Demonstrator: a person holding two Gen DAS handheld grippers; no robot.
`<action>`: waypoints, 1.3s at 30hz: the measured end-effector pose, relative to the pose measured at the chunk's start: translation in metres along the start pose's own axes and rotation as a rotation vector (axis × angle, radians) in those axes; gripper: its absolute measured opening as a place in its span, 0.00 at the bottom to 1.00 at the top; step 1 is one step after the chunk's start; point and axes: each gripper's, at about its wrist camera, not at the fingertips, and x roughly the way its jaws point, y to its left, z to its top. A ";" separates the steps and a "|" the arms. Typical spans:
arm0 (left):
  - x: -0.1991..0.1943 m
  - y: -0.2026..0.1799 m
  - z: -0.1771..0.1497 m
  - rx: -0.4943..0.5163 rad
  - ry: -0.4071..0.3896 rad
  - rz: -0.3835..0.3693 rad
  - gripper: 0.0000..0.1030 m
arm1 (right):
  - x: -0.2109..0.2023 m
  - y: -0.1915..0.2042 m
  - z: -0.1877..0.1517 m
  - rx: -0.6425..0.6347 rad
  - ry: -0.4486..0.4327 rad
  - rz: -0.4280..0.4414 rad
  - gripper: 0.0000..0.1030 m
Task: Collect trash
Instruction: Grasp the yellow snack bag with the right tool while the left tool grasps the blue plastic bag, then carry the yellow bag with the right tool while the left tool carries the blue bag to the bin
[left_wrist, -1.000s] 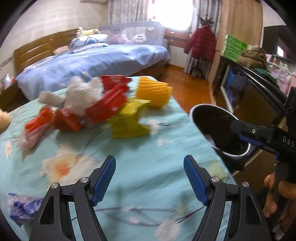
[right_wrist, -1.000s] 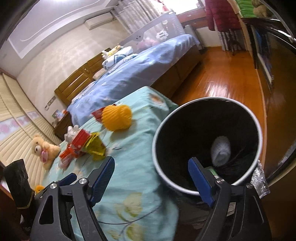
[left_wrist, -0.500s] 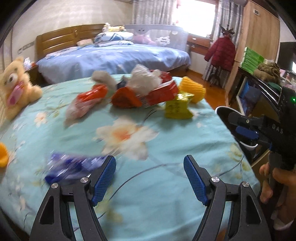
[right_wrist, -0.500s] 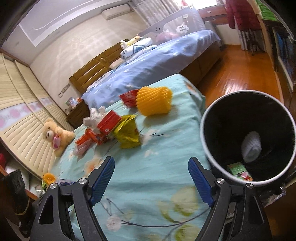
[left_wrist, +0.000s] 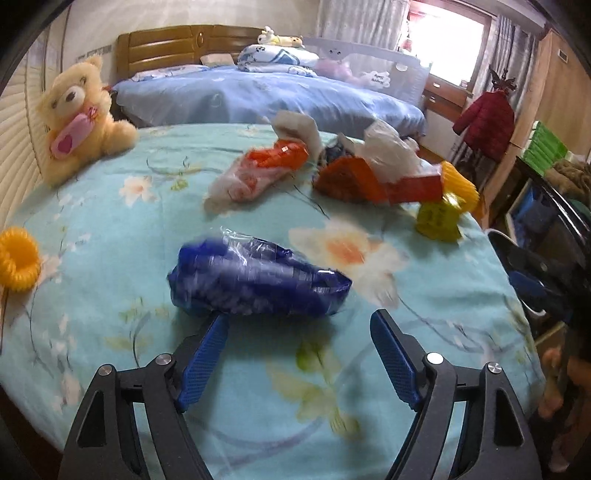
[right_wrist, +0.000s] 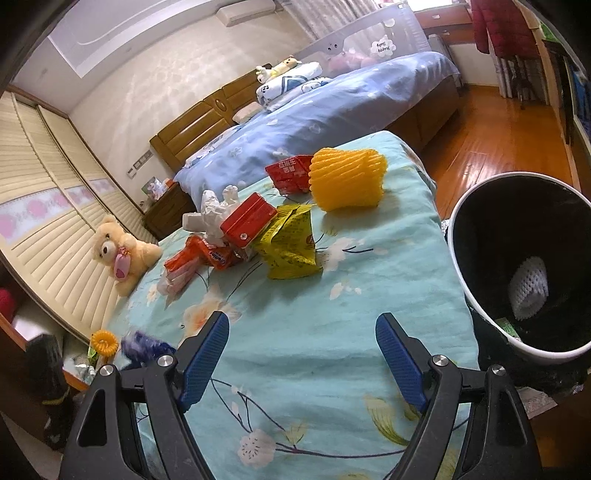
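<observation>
We see the left gripper (left_wrist: 299, 339) with jaws opening, nothing between them; the blue wrapper (left_wrist: 258, 280) lies on the bedspread (left_wrist: 110, 229) just ahead. Right gripper (right_wrist: 302, 345) stands apart, empty, over the bedspread. The bin (right_wrist: 458, 236) sits right of the bed; other wrappers (right_wrist: 291, 243) lie mid-bed.

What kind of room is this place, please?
Most likely a home bedroom: a bed with blue bedding and a wooden headboard, a second bed with a teal floral sheet, and a teddy bear on it.
</observation>
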 end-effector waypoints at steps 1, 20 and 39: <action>0.006 -0.002 0.005 0.004 -0.003 0.001 0.77 | 0.001 0.000 0.000 0.000 0.000 -0.002 0.81; 0.089 -0.011 0.054 0.011 0.058 0.040 0.59 | 0.061 0.013 0.037 -0.072 0.016 -0.011 0.77; 0.069 -0.038 0.033 0.104 0.029 -0.105 0.18 | 0.029 0.009 0.018 -0.087 0.010 -0.032 0.40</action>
